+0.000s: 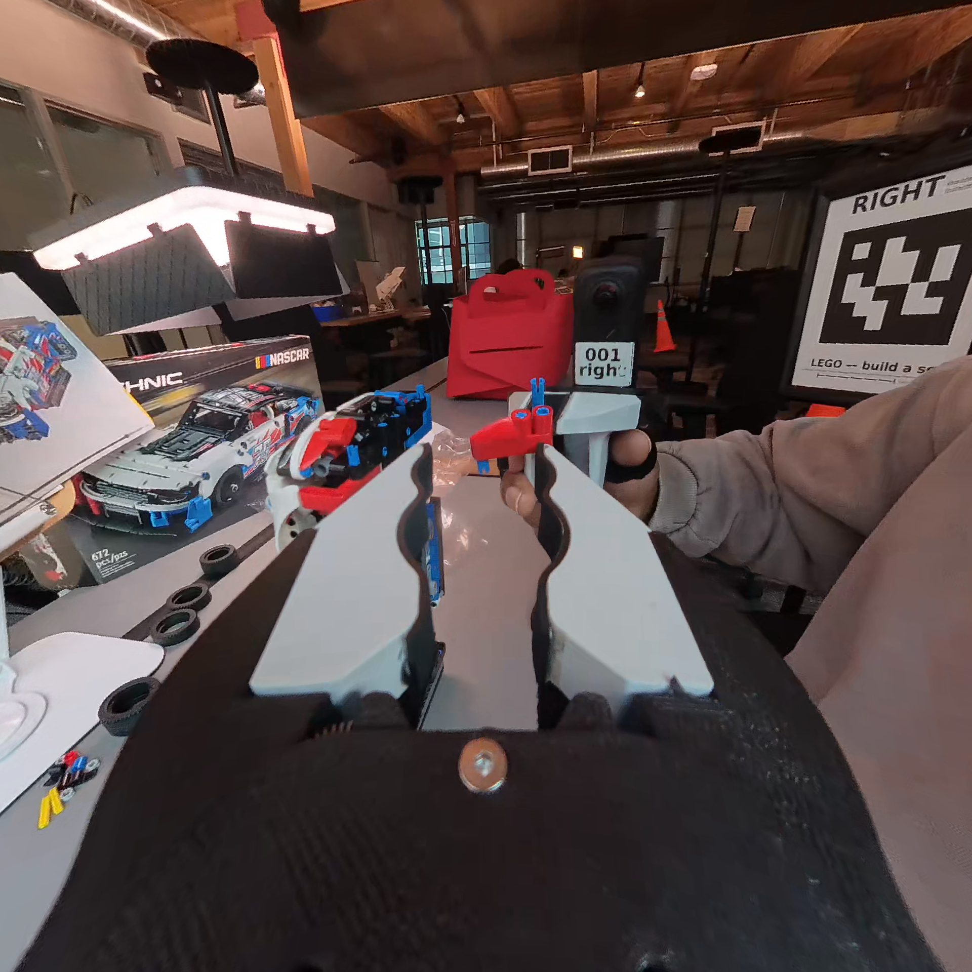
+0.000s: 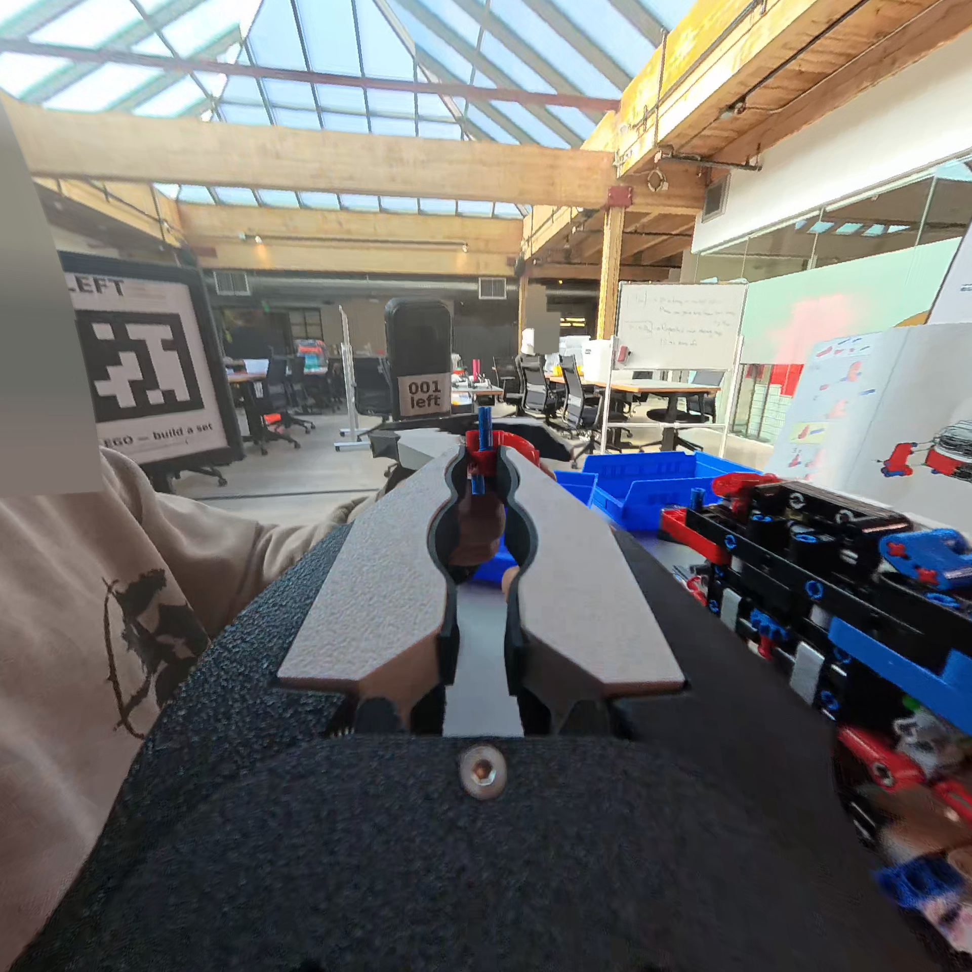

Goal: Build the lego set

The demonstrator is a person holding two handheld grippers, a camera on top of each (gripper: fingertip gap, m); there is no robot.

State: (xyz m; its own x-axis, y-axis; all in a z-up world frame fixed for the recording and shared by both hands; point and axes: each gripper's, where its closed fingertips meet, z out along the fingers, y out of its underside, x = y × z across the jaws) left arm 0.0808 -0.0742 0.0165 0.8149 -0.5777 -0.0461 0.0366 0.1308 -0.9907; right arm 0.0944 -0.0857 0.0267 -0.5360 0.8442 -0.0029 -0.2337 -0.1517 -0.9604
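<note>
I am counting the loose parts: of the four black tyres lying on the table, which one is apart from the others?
The tyre beside the white sheet is apart, nearest the camera. The other three lie in a row toward the box.

Four black tyres [image 1: 189, 597], one part-built car [image 1: 357, 452], two blue bins [image 2: 647, 481], one red bag [image 1: 507, 336].

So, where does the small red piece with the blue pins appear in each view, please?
Left wrist view: the red piece is right of centre, just beyond the open left gripper, clamped by the right gripper farther off.
Right wrist view: the red piece sits at centre, pinched at the tips of the right gripper.
Shared landmark: the half-built car model, left of the piece in the left wrist view, right of it in the other.
</note>
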